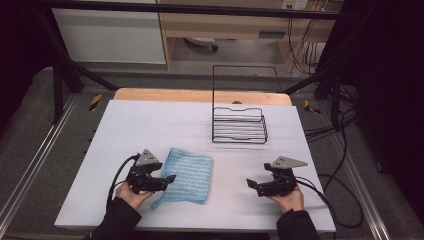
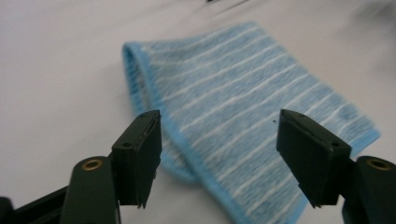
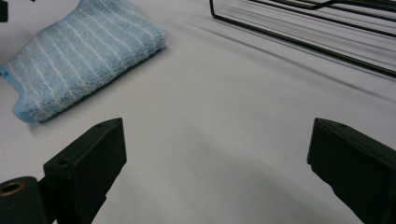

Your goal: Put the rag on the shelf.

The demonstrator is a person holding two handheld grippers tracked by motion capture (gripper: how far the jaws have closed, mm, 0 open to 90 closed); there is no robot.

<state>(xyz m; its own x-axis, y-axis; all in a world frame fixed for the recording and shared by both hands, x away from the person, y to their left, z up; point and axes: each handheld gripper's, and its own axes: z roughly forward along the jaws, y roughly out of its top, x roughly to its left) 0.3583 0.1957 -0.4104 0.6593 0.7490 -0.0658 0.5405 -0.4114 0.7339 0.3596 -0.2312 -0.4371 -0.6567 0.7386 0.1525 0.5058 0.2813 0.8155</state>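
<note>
Blue striped towel [image 1: 186, 175], folded, flat on white table surface [image 1: 150, 125], directly ahead of left gripper [image 1: 170, 179]; towel's near edge between and just beyond the spread jaws in the left gripper view [image 2: 243, 121], folded corner close to the left-hand jaw, not clasped. Left gripper released, jaws wide apart, tips over the towel's near left edge; contact with the cloth not determinable. Right gripper [image 1: 251, 184] released likewise, jaws wide apart over bare table, well apart from the towel; towel ahead and to the left of it in the right gripper view [image 3: 79, 56]. Black wire rack [image 1: 239, 125] beyond both grippers, ahead and to the right in the right gripper view [image 3: 317, 37], standing on the table with tall wire back upright. Each gripper held in one hand, dark sleeves entering from the near edge of the table.
</note>
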